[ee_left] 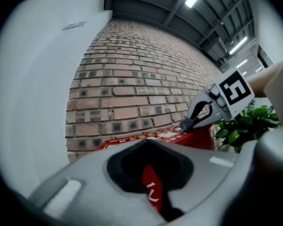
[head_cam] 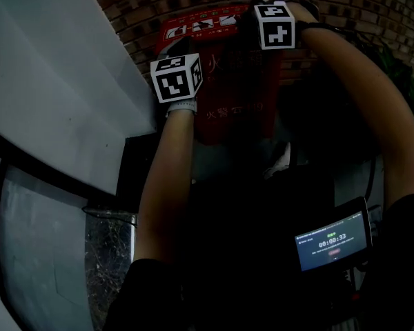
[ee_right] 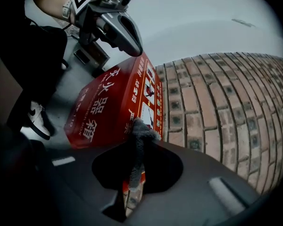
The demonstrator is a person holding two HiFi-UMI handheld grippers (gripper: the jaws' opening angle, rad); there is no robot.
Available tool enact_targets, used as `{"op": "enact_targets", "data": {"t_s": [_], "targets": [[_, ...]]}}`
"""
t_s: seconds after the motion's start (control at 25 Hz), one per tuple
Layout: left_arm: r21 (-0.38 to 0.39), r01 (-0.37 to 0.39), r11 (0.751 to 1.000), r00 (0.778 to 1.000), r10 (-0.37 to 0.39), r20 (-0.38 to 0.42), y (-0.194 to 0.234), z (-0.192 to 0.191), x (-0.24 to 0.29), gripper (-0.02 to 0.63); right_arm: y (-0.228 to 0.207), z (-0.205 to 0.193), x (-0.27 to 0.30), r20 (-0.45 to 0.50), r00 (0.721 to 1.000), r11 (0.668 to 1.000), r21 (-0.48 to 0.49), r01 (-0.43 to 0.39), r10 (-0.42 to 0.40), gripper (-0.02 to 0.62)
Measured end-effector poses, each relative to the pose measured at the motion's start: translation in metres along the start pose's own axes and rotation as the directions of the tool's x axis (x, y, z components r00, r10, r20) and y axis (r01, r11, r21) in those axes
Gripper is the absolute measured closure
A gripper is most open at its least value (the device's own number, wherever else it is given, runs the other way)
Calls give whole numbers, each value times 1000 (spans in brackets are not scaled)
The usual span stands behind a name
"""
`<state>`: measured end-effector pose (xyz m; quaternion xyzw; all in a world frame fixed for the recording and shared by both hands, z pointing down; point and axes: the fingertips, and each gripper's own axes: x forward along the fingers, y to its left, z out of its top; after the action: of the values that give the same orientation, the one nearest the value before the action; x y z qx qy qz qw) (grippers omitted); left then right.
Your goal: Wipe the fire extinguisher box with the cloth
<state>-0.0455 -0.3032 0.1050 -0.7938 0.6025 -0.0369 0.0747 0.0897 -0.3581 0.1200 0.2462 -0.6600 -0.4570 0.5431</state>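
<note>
Bearing white "火器箱", red fire extinguisher box [ee_right: 104, 102]; cloth [ee_right: 139, 135] in right gripper [ee_right: 134, 173]

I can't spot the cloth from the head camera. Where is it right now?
In the right gripper view, the cloth is pinched in the right gripper, over the top of the box beside the brick wall.
</note>
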Motion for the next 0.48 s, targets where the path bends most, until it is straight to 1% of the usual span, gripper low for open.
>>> {"op": "enact_targets", "data": {"t_s": [0.2,0.48], "targets": [[-11,11,1000,1000,-11,-5,-11,-4,2,606,7,-28,-9,-43,999,1000,7,1,-1,565],[11,45,999,999,-45,21,-29,0,0,606,12,-67,-19,-143,990,1000,-23,2,-6,563]]}}
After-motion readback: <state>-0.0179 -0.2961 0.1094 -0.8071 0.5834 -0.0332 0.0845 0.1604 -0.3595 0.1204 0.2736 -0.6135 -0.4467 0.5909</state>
